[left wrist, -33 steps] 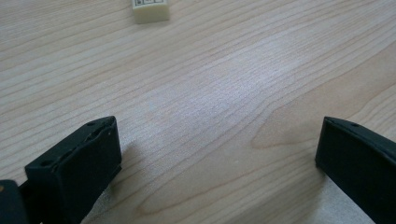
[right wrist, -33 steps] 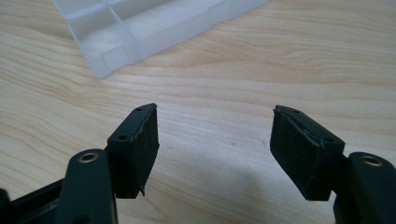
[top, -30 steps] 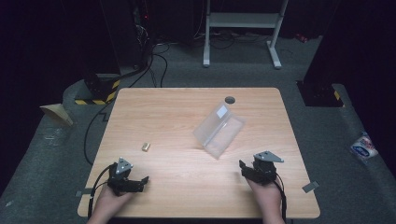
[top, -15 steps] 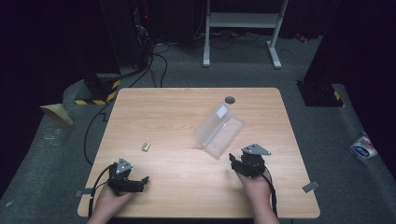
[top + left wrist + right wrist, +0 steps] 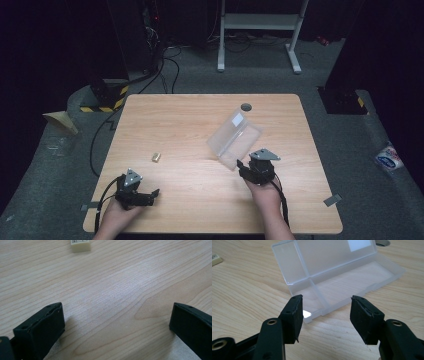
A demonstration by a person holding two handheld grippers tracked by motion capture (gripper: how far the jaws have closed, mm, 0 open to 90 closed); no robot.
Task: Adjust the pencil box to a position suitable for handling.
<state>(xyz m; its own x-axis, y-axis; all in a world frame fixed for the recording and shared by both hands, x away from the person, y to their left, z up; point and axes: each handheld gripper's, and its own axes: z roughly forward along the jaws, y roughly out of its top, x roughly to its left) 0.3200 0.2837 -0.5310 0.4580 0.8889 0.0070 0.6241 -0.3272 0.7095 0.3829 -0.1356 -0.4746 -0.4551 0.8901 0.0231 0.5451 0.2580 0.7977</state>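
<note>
A clear plastic box (image 5: 234, 137) (image 5: 332, 272) lies open on the wooden table (image 5: 190, 120), its lid standing up with a white label on it. My right gripper (image 5: 242, 167) (image 5: 325, 312) sits just short of the box's near end; its jaws have just been closing and stand apart with nothing between them. A small cream block (image 5: 156, 157) (image 5: 80, 245) lies left of centre. My left gripper (image 5: 153, 194) (image 5: 116, 322) rests near the front left of the table, open wide over bare wood.
A dark round hole (image 5: 246, 107) sits in the table behind the box. Cables (image 5: 100, 145) run over the floor at the left, and a white frame stand (image 5: 260, 30) is beyond the table. A bag (image 5: 387, 159) lies on the floor at right.
My right gripper has moved left and forward toward the near end of the clear box. The left gripper and the cream block have stayed put.
</note>
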